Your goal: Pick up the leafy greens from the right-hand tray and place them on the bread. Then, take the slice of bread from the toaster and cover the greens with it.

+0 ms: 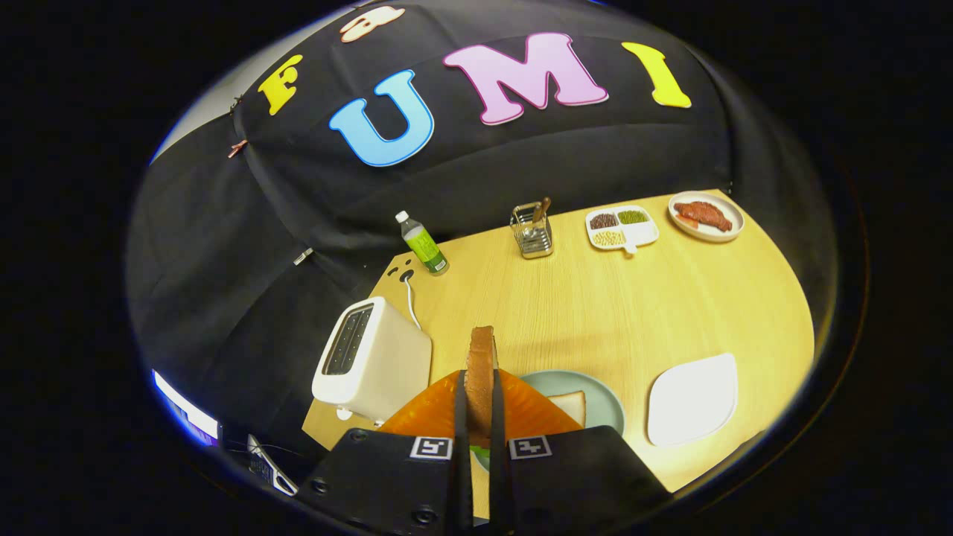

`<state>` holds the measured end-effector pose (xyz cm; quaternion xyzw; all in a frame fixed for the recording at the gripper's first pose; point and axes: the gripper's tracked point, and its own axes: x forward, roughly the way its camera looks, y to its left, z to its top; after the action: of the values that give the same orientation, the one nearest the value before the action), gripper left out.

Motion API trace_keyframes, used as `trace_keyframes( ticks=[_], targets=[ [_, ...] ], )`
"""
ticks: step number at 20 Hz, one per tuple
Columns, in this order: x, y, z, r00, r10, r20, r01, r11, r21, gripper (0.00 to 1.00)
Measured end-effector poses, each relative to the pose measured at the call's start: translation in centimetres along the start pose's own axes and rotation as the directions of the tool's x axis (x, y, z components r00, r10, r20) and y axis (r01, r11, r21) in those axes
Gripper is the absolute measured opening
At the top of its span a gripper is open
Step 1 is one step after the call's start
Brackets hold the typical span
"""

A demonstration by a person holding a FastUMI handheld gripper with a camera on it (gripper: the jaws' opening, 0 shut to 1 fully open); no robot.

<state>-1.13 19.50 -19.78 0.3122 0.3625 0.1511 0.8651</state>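
My gripper [480, 406] is shut on a slice of bread [481, 365], held upright on edge between both fingers, above the table. Below and just right of the fingers lies a pale green plate [607, 398] with a slice of bread [569, 406] on it. A bit of leafy green [480, 451] peeks out low between the fingers, over that plate. The white toaster [370, 359] stands to the left of the fingers, its slots showing dark. A white tray [692, 400] lies to the right of the plate, bare.
Along the table's far side stand a green-labelled bottle [423, 244], a metal utensil holder [531, 231], a white divided dish [621, 227] of grains and a plate of red meat [705, 215]. The toaster's cord [411, 301] runs to the table's back left corner.
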Motion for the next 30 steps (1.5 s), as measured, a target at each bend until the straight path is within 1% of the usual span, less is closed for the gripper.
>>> trace_keyframes(
  ticks=[2,5,6,7,9,11,14,17,19,20,22,23,24,25,26,28,29,30],
  targets=[
    [1.0,0.0,-1.7,1.0,0.013,-0.013,-0.013,1.0,0.015,0.13],
    [2.9,-0.2,-4.2,0.999,0.04,-0.037,-0.037,0.995,0.095,0.13],
    [3.6,-0.8,-5.2,0.998,0.037,-0.046,-0.032,0.994,0.109,0.13],
    [4.0,-2.3,-6.2,0.998,0.009,-0.058,-0.004,0.996,0.093,0.13],
    [4.3,-5.2,-6.8,0.997,-0.059,-0.046,0.061,0.997,0.056,0.13],
    [4.6,-6.9,-7.7,0.993,-0.096,-0.065,0.099,0.994,0.049,0.13],
    [5.2,-8.6,-8.7,0.988,-0.126,-0.094,0.129,0.991,0.027,0.13],
    [5.5,-9.6,-9.2,0.985,-0.138,-0.1,0.139,0.99,0.001,0.13],
    [5.6,-9.9,-9.5,0.982,-0.158,-0.104,0.155,0.987,-0.039,0.15],
    [5.7,-10.1,-9.5,0.98,-0.172,-0.099,0.165,0.983,-0.075,0.17],
    [5.6,-10.9,-9.3,0.973,-0.216,-0.084,0.2,0.966,-0.163,0.27],
    [5.7,-11.4,-9.3,0.967,-0.246,-0.072,0.227,0.952,-0.206,0.36],
    [5.6,-12.2,-9.2,0.957,-0.281,-0.065,0.256,0.932,-0.257,0.42],
    [5.6,-12.6,-9.6,0.952,-0.299,-0.069,0.266,0.917,-0.298,0.52],
    [5.5,-12.6,-9.5,0.951,-0.303,-0.063,0.269,0.909,-0.319,0.54],
    [5.2,-13.3,-8.9,0.944,-0.329,-0.035,0.297,0.89,-0.345,0.61],
    [5.1,-13.6,-8.7,0.941,-0.337,-0.028,0.307,0.886,-0.349,0.76],
    [5.0,-13.8,-8.5,0.941,-0.337,-0.023,0.309,0.885,-0.347,0.84]
  ],
)
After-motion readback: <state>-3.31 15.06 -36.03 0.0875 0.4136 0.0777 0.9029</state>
